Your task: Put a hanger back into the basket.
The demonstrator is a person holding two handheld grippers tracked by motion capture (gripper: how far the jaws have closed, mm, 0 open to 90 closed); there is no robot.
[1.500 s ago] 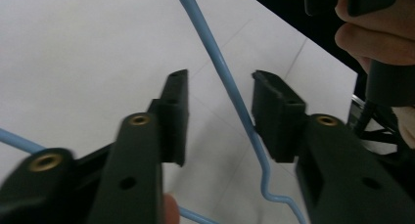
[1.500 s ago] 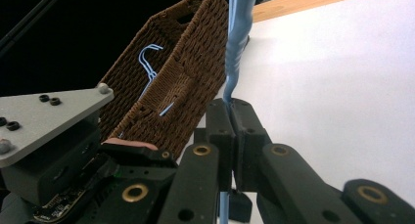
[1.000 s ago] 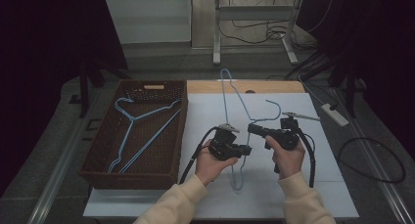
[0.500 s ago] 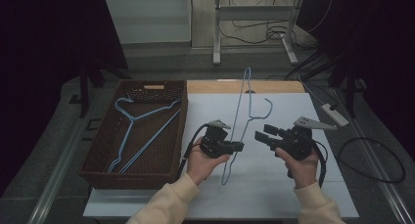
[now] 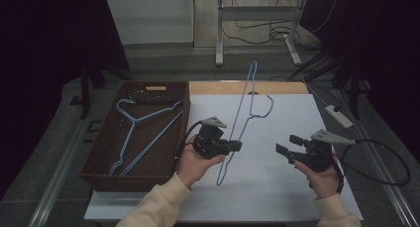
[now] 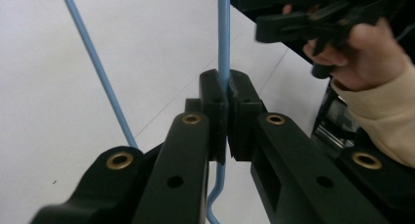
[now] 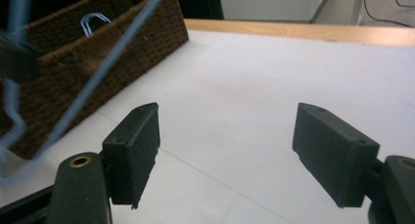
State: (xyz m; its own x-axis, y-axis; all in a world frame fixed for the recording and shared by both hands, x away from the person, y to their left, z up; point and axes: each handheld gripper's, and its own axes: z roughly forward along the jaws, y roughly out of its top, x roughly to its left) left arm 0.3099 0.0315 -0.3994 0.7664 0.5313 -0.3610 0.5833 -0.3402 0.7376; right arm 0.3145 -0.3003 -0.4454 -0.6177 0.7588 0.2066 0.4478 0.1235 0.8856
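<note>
Blue wire hanger (image 5: 246, 113), thin, tilted upright above white table (image 5: 277, 187).

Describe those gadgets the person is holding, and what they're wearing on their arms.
Both are black handheld tools: the left gripper and right gripper each end in two blocky black jaws with brass-coloured rivets, carry a grey three-cornered plate on top and trail a black cable. The person wears cream long sleeves.

High view overlooks the table (image 5: 277, 187); both close gripper views share its white top.
</note>
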